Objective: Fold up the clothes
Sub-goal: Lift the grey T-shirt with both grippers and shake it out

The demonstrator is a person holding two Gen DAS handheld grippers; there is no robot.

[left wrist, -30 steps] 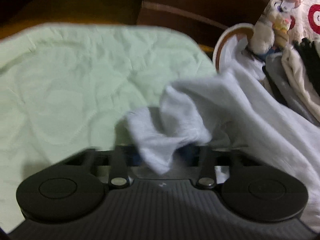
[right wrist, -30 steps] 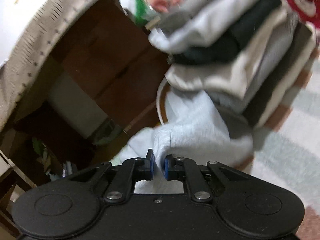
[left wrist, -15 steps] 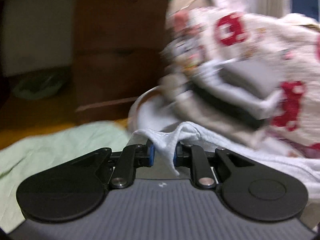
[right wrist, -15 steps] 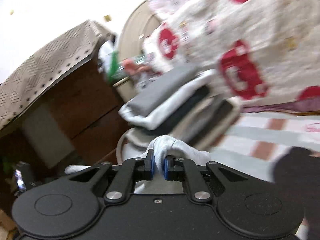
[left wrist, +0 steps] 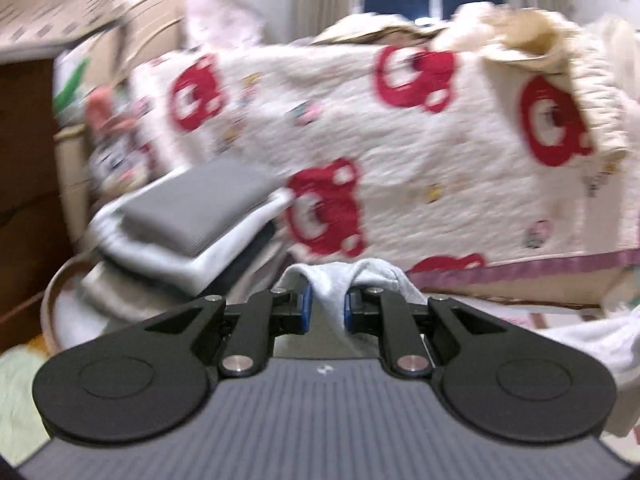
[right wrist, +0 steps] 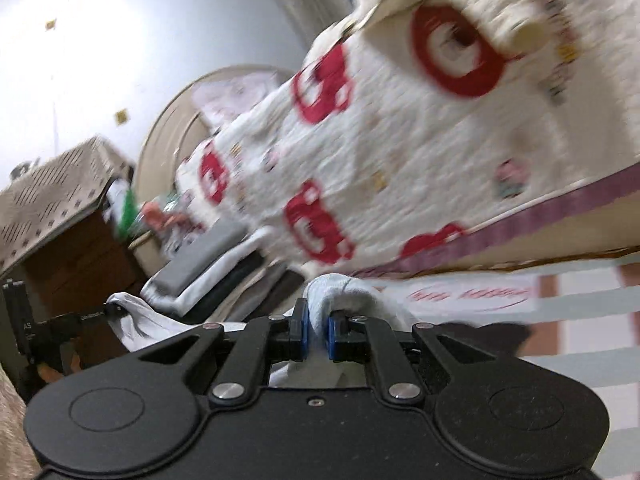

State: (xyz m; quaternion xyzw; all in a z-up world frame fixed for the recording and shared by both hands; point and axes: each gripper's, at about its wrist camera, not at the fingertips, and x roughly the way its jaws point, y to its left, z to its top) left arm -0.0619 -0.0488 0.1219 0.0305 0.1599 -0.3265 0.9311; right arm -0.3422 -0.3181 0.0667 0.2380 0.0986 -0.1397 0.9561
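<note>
A white garment bunches up between the blue pads of my left gripper, which is shut on a fold of it. In the right wrist view the same white garment is pinched by my right gripper, also shut. The cloth hangs lifted between the two grippers, and the other gripper shows at the left of the right wrist view holding the far end. A stack of folded clothes, grey on top, sits behind on the left.
A cream quilt with red bear prints drapes over the bed behind. A brown wooden cabinet stands at the left. A round white basket rim sits under the stack. Pale green sheet lies at the lower left.
Both grippers have risen and tilted up with the white garment; the green sheet dropped out of view and the quilt now fills both views. The left gripper closed on the cloth.
</note>
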